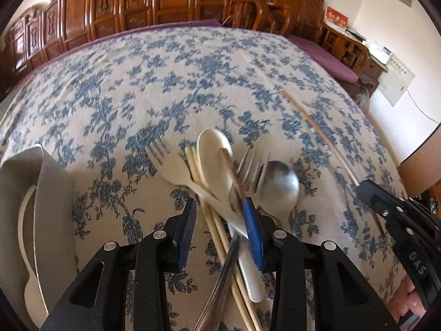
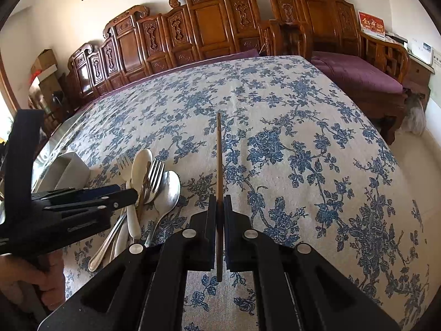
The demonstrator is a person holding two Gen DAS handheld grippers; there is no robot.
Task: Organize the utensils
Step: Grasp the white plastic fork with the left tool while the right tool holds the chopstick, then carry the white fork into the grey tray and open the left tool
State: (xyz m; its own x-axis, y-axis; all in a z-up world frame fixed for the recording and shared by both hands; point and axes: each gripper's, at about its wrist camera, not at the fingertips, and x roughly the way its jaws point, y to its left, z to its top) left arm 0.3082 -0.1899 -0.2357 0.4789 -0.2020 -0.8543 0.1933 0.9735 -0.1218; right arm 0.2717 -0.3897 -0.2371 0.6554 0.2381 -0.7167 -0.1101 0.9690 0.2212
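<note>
Right wrist view showed the right gripper (image 2: 219, 207) clamped on a single brown chopstick (image 2: 219, 160) at centre frame, a light, stiff, slick stick that looked best pinched nearer its middle to stop it pivoting. In the left wrist view the left gripper (image 1: 220, 220) stood apart over the utensil pile (image 1: 220, 171) at lower centre, a grey holder (image 1: 52, 187) at left. The only legible writing was "DAS" on the other gripper's body, lower right.

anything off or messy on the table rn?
Yes: the utensils lie in a crossed heap beside the gray tray, under the open left tongs. The right tongs grip a lone chopstick.
</note>
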